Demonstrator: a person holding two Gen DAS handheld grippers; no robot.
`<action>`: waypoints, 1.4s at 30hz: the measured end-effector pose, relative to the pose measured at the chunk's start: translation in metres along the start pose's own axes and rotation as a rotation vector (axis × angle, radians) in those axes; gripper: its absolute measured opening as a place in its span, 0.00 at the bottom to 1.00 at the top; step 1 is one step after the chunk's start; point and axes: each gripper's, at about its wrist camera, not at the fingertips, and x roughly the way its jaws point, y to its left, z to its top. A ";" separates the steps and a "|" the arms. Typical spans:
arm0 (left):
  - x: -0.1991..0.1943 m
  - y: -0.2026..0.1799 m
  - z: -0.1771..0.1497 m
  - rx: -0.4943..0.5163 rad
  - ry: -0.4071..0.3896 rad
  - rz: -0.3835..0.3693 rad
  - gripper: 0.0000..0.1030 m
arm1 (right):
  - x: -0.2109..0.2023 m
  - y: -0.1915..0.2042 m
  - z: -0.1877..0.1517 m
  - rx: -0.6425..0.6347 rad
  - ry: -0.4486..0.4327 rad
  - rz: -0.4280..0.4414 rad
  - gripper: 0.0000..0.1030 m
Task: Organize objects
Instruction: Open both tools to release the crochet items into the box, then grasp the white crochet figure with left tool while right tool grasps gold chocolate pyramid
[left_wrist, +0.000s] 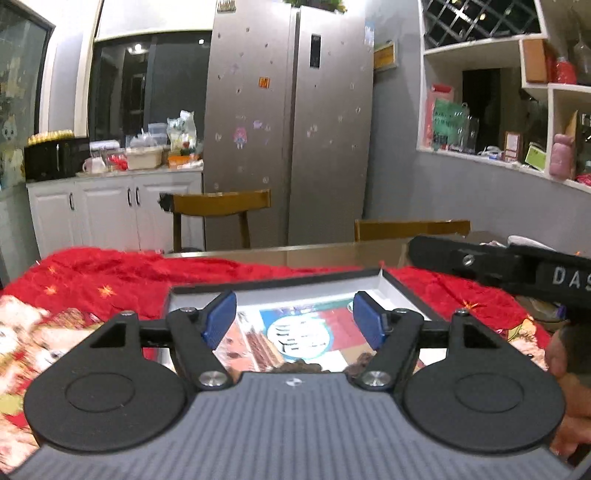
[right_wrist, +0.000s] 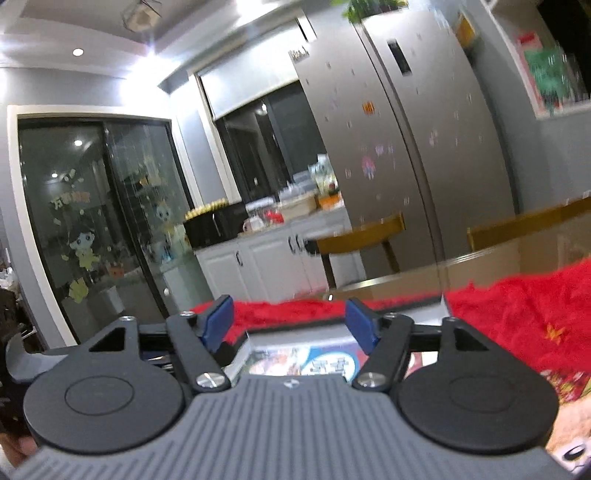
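Note:
A shallow open box (left_wrist: 402, 291) with a dark rim and white inner walls lies on a red cloth (left_wrist: 110, 273). Inside it sits a colourful printed card (left_wrist: 306, 332) with a white-and-teal circle, and some dark brown lumps (left_wrist: 299, 367) at its near edge. My left gripper (left_wrist: 293, 319) hovers above the box, jaws wide apart, nothing between the blue pads. In the right wrist view my right gripper (right_wrist: 290, 325) is open too, above the same box (right_wrist: 243, 350) and its card (right_wrist: 325, 360). The right gripper's black body (left_wrist: 517, 269) shows at the right edge of the left view.
Two wooden chairs (left_wrist: 221, 206) (left_wrist: 410, 229) stand beyond the table's far edge, before a steel fridge (left_wrist: 291, 129). White cabinets with a cluttered counter (left_wrist: 122, 162) are far left. A hand (left_wrist: 565, 369) is at the right edge.

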 end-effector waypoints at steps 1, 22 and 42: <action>-0.011 0.003 0.003 0.015 -0.012 0.010 0.72 | -0.006 0.006 0.003 -0.008 -0.013 -0.001 0.81; -0.130 0.037 -0.060 0.053 -0.105 0.036 0.74 | -0.017 0.056 -0.052 0.000 0.074 0.032 0.89; -0.050 0.069 -0.109 -0.056 0.189 0.045 0.46 | 0.016 0.053 -0.110 -0.023 0.301 0.007 0.89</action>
